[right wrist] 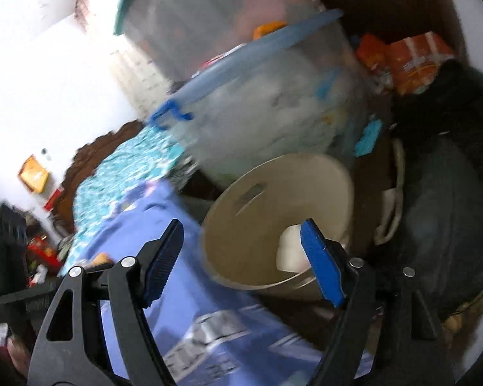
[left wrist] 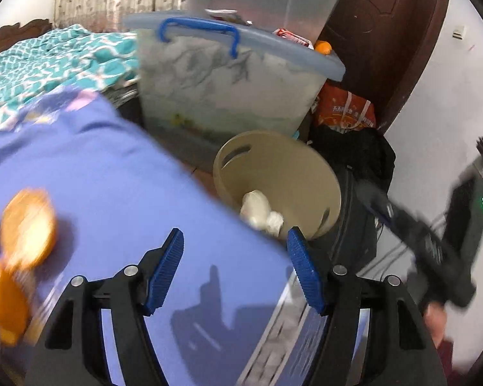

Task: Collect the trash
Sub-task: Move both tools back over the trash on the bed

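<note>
A beige waste bin stands on the floor beside a surface with a purple cover. White crumpled trash lies inside the bin. Blurred orange peel pieces lie on the cover at the left. My left gripper is open and empty above the cover's edge, near the bin. In the right wrist view my right gripper is open and empty just over the bin, where the white trash shows. The right gripper's body shows at the right of the left wrist view.
A clear storage box with a blue lid and handle stands behind the bin, with another box stacked on it. A teal patterned blanket lies at the left. An orange bag and black bags sit to the right by a brown door.
</note>
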Motion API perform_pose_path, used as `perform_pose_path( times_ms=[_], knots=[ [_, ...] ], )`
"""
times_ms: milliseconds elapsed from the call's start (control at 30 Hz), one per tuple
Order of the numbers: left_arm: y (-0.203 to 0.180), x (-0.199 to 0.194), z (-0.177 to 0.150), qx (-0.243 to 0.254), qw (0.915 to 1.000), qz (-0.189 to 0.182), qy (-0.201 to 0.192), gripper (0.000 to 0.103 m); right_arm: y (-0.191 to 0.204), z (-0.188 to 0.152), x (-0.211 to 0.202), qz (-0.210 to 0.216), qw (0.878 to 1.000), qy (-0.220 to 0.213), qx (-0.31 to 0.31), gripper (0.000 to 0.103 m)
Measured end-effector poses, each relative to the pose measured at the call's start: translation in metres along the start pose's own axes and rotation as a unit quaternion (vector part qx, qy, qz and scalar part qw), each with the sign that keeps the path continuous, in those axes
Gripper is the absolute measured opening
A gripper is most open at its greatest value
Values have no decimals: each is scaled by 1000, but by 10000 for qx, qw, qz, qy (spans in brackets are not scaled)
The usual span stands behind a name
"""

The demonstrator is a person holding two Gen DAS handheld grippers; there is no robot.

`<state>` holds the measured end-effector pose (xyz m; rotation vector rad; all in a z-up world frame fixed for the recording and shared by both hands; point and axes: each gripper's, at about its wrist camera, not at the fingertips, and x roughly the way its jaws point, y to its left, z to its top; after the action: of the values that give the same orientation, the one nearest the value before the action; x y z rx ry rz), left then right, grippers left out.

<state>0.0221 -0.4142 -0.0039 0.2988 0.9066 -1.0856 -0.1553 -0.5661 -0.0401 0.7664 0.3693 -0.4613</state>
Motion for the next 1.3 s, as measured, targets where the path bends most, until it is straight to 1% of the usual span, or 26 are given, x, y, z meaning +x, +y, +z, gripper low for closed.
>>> perform_pose_path(
  times_ms=[67,100,167,200,267,300,367,400,433,467,533,600,667,700,767,800,833,900,967,1000,1067,1133,1200,1233,1300],
  knots=[
    [20,-25,-29,-85,9999,98,36,64,22,-7,8,358,9991,220,-63,74],
    [29,-34,-42,-134,9997,182,42,64,41,-12,17,653,9968,442,-117,73],
    [55,-62,-80,-345,9984,443,42,64,66,-21,32,1025,9917,756,-194,71],
    [67,-72,-97,-453,9974,563,73,64,86,-27,43,1284,9864,1002,-231,69],
    [92,-90,-126,-715,9937,854,148,64,133,-40,70,1844,9707,1486,-405,68],
    [106,-99,-140,-888,9911,978,179,63,155,-45,82,1974,9649,1643,-545,67],
    [131,-113,-164,-1338,9840,1155,215,60,191,-53,105,2079,9564,1904,-762,66],
    [140,-118,-171,-1512,9815,1152,203,60,219,-61,125,2220,9464,2180,-871,65],
    [150,-126,-180,-1714,9778,1198,135,59,235,-66,137,2287,9404,2340,-922,64],
    [155,-130,-185,-1809,9751,1277,84,58,254,-72,149,2282,9359,2494,-988,63],
    [167,-142,-197,-1989,9685,1500,-11,58,278,-84,161,2245,9308,2655,-1132,63],
    [177,-154,-205,-2108,9628,1690,-95,58,296,-100,161,2291,9228,2812,-1297,62],
    [185,-167,-214,-2224,9593,1727,-208,58,303,-119,149,2376,9124,2977,-1498,63],
    [189,-174,-219,-2298,9574,1731,-264,58,304,-126,141,2384,9095,3000,-1614,63],
    [197,-188,-231,-2442,9543,1678,-392,59,301,-147,119,2444,9002,3110,-1819,64],
    [202,-194,-237,-2513,9523,1675,-436,59,295,-163,103,2507,8921,3263,-1867,64],
    [205,-197,-238,-2575,9504,1682,-456,59,291,-174,94,2550,8863,3369,-1897,64],
    [216,-208,-252,-2782,9455,1602,-554,59,281,-197,72,2612,8759,3525,-2009,64],
    [222,-218,-260,-2929,9414,1538,-660,59,274,-210,57,2638,8747,3531,-2016,64],
    [226,-222,-260,-2962,9407,1498,-707,59,267,-215,48,2596,8797,3471,-1958,64],
    [222,-230,-260,-2929,9424,1383,-837,59,260,-219,38,2518,8898,3340,-1827,64],
    [222,-237,-252,-2849,9439,1346,-987,59,252,-215,31,2462,9016,3170,-1615,64],
    [221,-252,-253,-2759,9442,1356,-1181,59,250,-208,29,2409,9096,3014,-1543,65],
    [220,-260,-252,-2735,9426,1417,-1291,61,247,-203,29,2369,9124,2969,-1526,65],
    [225,-277,-254,-2776,9355,1583,-1505,66,245,-197,30,2292,9167,2918,-1483,69]
  ],
)
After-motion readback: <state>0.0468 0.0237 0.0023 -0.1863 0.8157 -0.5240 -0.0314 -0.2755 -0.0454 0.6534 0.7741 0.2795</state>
